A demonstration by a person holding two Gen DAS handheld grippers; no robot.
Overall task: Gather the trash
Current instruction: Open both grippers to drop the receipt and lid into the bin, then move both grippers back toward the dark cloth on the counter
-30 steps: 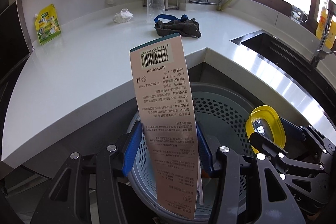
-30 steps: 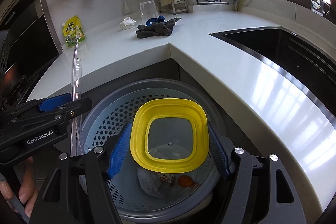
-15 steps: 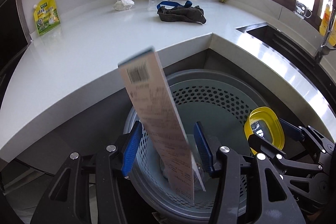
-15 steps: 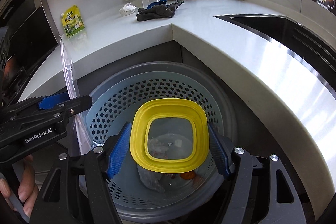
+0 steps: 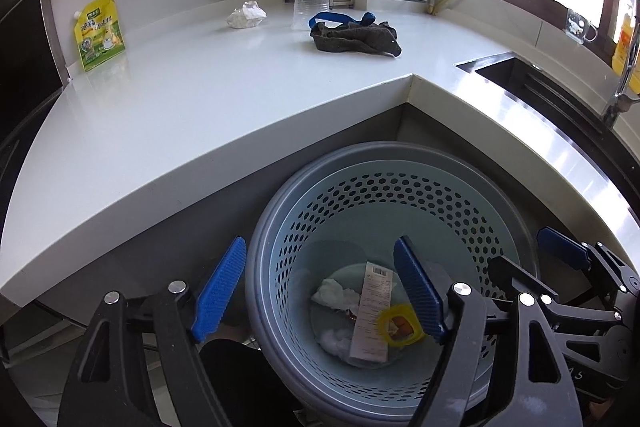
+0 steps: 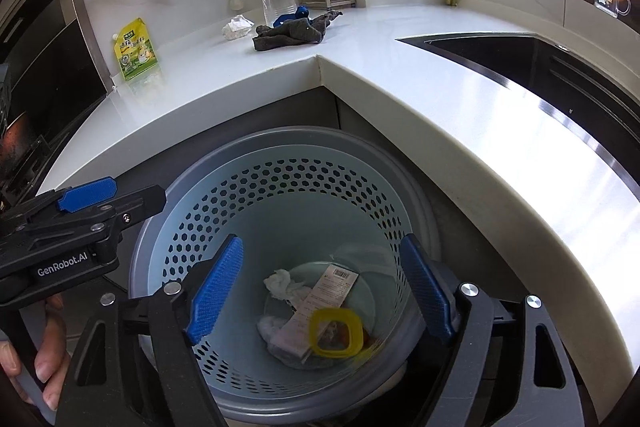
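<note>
Two tools hang over one perforated bin (image 5: 460, 211), which stands on the floor in the inner corner of the white surface (image 5: 200, 99). The left tool (image 5: 320, 291) has its blue pads spread wide and its jaws are opening, with nothing between them. The right tool (image 6: 320, 291) is likewise opening, its pads wide apart and gripping nothing.

At the bottom of the bin lie one long printed card with a barcode (image 5: 372, 311), one yellow-rimmed lid (image 5: 400, 325) partly on top of the card, and two pale crumpled wads: one (image 5: 332, 295) to the left of the card and another (image 5: 336, 339) nearer the camera. In the right wrist view the lid (image 6: 336, 335) looks blurred.

On the surface, well apart from the bin, are one crumpled white paper ball (image 5: 246, 15), one clear plastic cup (image 5: 310, 1) standing upside down, one dark cloth (image 5: 356, 37) with a blue strap, and one yellow-green pouch (image 5: 98, 33) leaning against the wall.

Only the right wrist view shows a hand (image 6: 32, 355) wrapped around the left tool's handle at the lower left, and the "GenRobot.AI" lettering on that tool's body. Only the left wrist view shows a faucet (image 5: 620, 91) at the right edge and a yellow bottle (image 5: 626, 47) behind it.
</note>
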